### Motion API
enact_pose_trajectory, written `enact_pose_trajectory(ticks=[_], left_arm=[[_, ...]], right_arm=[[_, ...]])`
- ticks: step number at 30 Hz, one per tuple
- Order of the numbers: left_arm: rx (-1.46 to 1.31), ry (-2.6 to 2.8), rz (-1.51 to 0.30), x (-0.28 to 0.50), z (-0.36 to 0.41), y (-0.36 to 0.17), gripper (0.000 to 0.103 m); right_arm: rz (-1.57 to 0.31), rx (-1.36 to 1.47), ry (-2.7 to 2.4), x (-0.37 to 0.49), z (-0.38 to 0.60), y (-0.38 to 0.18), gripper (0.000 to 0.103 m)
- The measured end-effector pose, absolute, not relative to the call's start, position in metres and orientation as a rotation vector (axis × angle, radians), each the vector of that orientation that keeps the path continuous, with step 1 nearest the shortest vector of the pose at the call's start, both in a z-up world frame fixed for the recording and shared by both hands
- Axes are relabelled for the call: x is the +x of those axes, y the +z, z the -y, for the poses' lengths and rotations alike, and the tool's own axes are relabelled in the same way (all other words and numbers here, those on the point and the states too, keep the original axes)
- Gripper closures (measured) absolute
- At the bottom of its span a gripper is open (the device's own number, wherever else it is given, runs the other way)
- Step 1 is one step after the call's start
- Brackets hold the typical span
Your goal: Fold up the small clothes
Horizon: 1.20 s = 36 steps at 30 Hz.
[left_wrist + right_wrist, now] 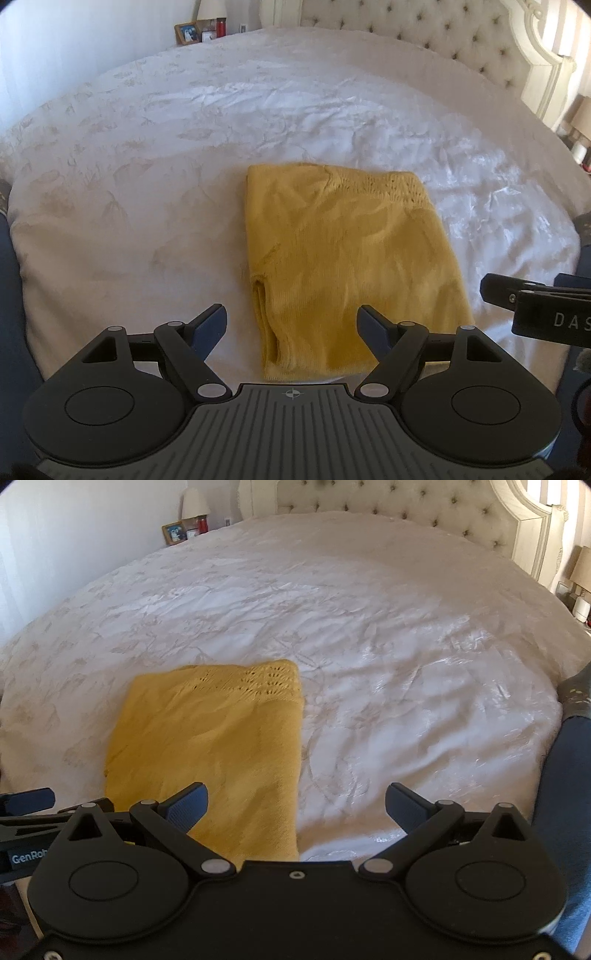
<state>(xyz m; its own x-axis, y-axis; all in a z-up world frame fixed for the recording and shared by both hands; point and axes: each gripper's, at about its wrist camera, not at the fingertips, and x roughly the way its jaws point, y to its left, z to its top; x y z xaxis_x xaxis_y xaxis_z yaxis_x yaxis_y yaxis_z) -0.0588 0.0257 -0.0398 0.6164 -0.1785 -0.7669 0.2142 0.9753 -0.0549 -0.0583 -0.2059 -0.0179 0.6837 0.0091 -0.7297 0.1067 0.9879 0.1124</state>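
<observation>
A yellow knitted garment [343, 258] lies folded into a rectangle on the white bedspread [184, 147], near the bed's front edge. It also shows in the right wrist view [214, 738]. My left gripper [293, 328] is open and empty, hovering just above the garment's near edge. My right gripper [297, 806] is open and empty, its left finger over the garment's near right corner. The right gripper also shows at the right edge of the left wrist view [524, 299].
A tufted cream headboard [443, 33] stands at the far right. A nightstand at the far left carries a framed photo [186, 33], a lamp and a red candle. Another lamp [581, 568] stands at the right. Dark blue cloth [569, 775] lies at the bed's right edge.
</observation>
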Motion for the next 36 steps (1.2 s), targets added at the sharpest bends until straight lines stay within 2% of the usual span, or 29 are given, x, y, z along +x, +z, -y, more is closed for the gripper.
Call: enact_pose_trajectory(ticks=[36], left_arm=[[0.105,-0.18,-0.968,-0.05,-0.024,-0.05,0.026]], right_arm=[[-0.852,0.154,-0.029,-0.058,0.199,-0.025,0.001]])
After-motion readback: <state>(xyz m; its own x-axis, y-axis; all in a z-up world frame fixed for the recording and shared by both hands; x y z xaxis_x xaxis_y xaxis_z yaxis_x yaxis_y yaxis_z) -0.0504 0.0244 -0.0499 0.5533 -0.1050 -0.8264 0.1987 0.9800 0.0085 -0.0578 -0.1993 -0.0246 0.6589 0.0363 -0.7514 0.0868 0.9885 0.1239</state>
